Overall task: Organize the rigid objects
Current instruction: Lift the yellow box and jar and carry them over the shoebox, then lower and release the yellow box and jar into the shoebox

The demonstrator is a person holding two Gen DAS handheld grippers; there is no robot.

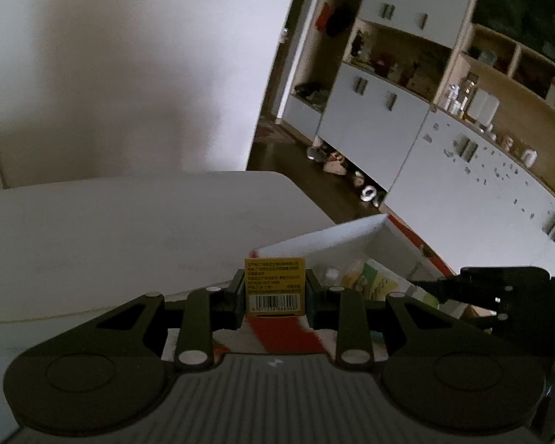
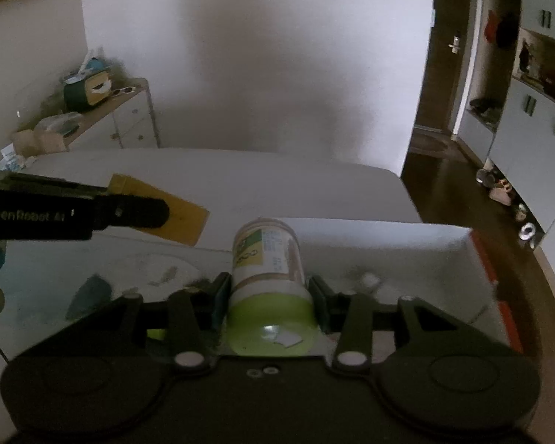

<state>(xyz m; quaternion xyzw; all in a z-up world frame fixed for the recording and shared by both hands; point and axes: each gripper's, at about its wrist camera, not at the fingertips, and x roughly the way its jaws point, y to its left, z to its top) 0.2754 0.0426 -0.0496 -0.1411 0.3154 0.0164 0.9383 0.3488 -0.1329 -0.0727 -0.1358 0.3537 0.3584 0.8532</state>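
Note:
My left gripper (image 1: 275, 298) is shut on a small yellow box (image 1: 275, 285) with a barcode facing the camera, held above a white table (image 1: 111, 229). My right gripper (image 2: 269, 292) is shut on a jar with a green lid (image 2: 268, 277), lid toward the camera, label facing up. The jar hangs over an open white box with red-orange trim (image 2: 425, 259). In the right wrist view the left gripper (image 2: 137, 212) comes in from the left with the yellow box (image 2: 188, 222). In the left wrist view the right gripper (image 1: 492, 292) shows at the right over the same white box (image 1: 351, 236).
The white box holds several items, among them a colourful packet (image 1: 384, 281). A sideboard (image 2: 103, 118) with clutter stands by the wall at the far left. White cabinets and wooden shelves (image 1: 444, 111) line the right side, with shoes on the dark floor (image 1: 336, 166).

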